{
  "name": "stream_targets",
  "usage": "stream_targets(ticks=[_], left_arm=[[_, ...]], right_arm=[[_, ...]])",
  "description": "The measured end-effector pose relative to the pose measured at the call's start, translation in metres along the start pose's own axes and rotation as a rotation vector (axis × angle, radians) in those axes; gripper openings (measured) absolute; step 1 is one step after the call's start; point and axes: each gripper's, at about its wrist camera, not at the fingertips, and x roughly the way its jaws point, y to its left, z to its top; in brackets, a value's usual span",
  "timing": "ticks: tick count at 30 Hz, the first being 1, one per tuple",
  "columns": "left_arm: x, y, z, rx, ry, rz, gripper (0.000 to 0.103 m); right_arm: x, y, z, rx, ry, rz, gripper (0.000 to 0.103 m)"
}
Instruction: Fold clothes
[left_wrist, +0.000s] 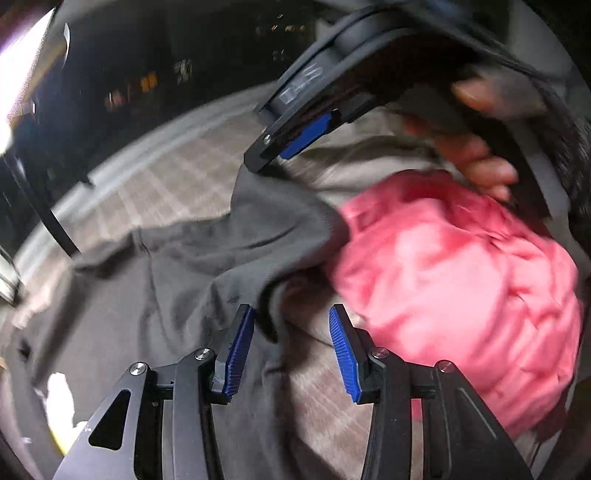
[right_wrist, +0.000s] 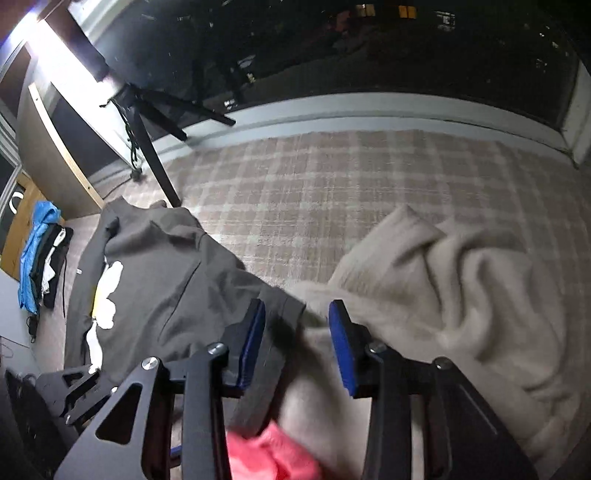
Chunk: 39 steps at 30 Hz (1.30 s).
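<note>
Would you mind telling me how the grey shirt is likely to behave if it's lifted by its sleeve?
The grey shirt will probably be floppy: it already lies in soft creases on the checked rug. It looks like thin fabric, so likely light. Lifted by one sleeve, the body would probably hang and drag, perhaps catching the pink garment that it touches.

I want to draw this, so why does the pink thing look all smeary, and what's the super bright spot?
Left wrist view: the pink garment is smeared by motion blur, and white glare burns the upper-left corner. Right wrist view: the plaid rug looks sharper, glare again upper left, and its straight lines bend from the fisheye lens.
</note>
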Motion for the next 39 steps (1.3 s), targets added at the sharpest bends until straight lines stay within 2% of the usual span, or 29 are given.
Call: stream_targets(ticks=[1, 2, 3, 4, 8, 10, 11, 13, 16, 22, 26, 28, 30, 33, 34, 35, 39], left_arm=[[0.007, 0.008, 0.001, -0.025, 0.014, -0.019, 0.032], [0.01, 0.014, 0.001, -0.045, 0.014, -0.041, 0.021], [0.012, 0.02, 0.0, -0.065, 0.013, -0.064, 0.017], [0.012, 0.027, -0.001, -0.093, 0.007, -0.088, 0.011], [-0.003, 0.05, -0.011, -0.229, -0.044, -0.208, 0.011], [-0.008, 0.054, -0.012, -0.235, -0.052, -0.199, 0.009], [-0.011, 0.053, -0.011, -0.219, -0.061, -0.202, 0.01], [-0.014, 0.046, -0.008, -0.185, -0.069, -0.16, 0.01], [-0.018, 0.031, 0.001, -0.105, -0.092, -0.141, 0.02], [-0.002, -0.001, 0.022, 0.128, -0.119, -0.084, 0.025], [0.02, -0.016, 0.024, 0.252, -0.08, -0.125, 0.028], [0.033, -0.017, 0.027, 0.268, -0.064, -0.112, 0.031], [0.041, -0.008, 0.031, 0.222, -0.052, -0.146, 0.031], [0.044, 0.012, 0.033, 0.123, -0.055, -0.237, 0.019], [0.044, 0.018, 0.032, 0.101, -0.049, -0.243, 0.009], [0.044, 0.024, 0.032, 0.078, -0.044, -0.248, 0.004], [0.042, 0.033, 0.029, 0.069, -0.032, -0.215, 0.0]], right_arm=[[0.005, 0.001, 0.001, -0.009, 0.009, 0.006, 0.033], [0.01, 0.001, 0.003, -0.019, 0.018, 0.012, 0.026], [0.013, 0.002, 0.004, -0.025, 0.024, 0.016, 0.003], [0.014, 0.002, 0.004, -0.026, 0.026, 0.013, 0.004], [-0.008, -0.009, 0.015, 0.049, -0.056, 0.062, 0.003], [-0.01, -0.013, 0.02, 0.078, -0.07, 0.068, 0.003], [-0.008, -0.014, 0.022, 0.089, -0.069, 0.066, 0.003], [-0.004, -0.017, 0.027, 0.11, -0.066, 0.061, 0.003], [0.001, -0.02, 0.035, 0.142, -0.062, 0.053, 0.003], [0.024, -0.026, 0.037, 0.173, -0.015, 0.022, 0.003], [0.03, -0.031, 0.034, 0.183, 0.018, 0.003, 0.004], [0.032, -0.03, 0.034, 0.18, 0.027, -0.007, 0.004], [0.034, -0.029, 0.034, 0.173, 0.033, -0.016, 0.004], [0.035, -0.027, 0.034, 0.17, 0.035, -0.021, 0.004], [0.034, -0.026, 0.034, 0.169, 0.034, -0.022, 0.004], [0.034, -0.025, 0.035, 0.168, 0.033, -0.024, 0.004], [0.032, -0.022, 0.038, 0.162, 0.024, -0.03, 0.004]])
